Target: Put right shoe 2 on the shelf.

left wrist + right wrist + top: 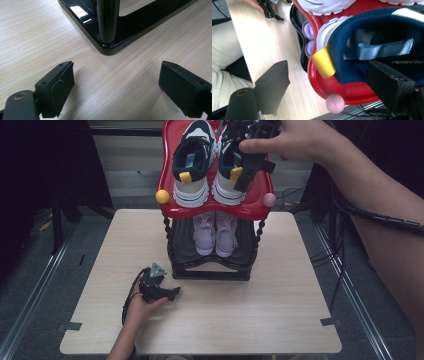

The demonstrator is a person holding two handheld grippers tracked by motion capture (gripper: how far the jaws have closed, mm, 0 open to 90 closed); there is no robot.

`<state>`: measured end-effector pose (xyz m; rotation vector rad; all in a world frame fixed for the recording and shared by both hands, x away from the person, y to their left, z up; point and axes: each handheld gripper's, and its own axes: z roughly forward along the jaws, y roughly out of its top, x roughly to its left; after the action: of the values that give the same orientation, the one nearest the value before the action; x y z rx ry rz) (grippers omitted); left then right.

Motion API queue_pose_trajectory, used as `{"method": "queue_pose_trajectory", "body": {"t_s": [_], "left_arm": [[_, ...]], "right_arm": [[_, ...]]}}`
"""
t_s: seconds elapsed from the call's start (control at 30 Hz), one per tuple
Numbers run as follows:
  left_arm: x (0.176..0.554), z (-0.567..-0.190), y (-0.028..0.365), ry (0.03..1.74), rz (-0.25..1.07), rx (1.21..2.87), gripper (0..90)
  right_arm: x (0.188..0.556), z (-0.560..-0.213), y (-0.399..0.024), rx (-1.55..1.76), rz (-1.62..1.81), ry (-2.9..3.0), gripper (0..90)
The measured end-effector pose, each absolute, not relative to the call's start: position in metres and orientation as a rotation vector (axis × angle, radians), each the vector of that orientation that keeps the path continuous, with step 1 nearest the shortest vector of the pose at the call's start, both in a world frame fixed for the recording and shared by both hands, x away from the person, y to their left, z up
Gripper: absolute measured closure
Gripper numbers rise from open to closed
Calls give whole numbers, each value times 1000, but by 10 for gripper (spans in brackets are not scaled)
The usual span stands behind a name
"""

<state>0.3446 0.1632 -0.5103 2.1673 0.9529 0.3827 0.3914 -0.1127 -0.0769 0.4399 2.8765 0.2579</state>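
The right gripper (245, 167) is held with jaws spread wide, gripping nothing, at the heel of the navy shoe (372, 45) on the red top tray (167, 202). The left gripper (159, 289) is rested open and empty on the table (280, 320), near the rack's black base (110, 47).

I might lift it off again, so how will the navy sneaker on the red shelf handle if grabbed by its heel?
The navy sneaker probably feels light: mesh upper, foam-like sole. Its collar looks padded, so it may squash under the right gripper. The yellow heel tab is likely floppy.
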Motion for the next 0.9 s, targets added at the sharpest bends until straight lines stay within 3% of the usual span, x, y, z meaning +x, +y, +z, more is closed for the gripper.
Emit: {"method": "queue_pose_trajectory", "body": {"t_s": [0.9], "left_arm": [[345,-510,163,952,390,2165,129]], "right_arm": [[376,-85,-143,492,182,2986,188]]}}
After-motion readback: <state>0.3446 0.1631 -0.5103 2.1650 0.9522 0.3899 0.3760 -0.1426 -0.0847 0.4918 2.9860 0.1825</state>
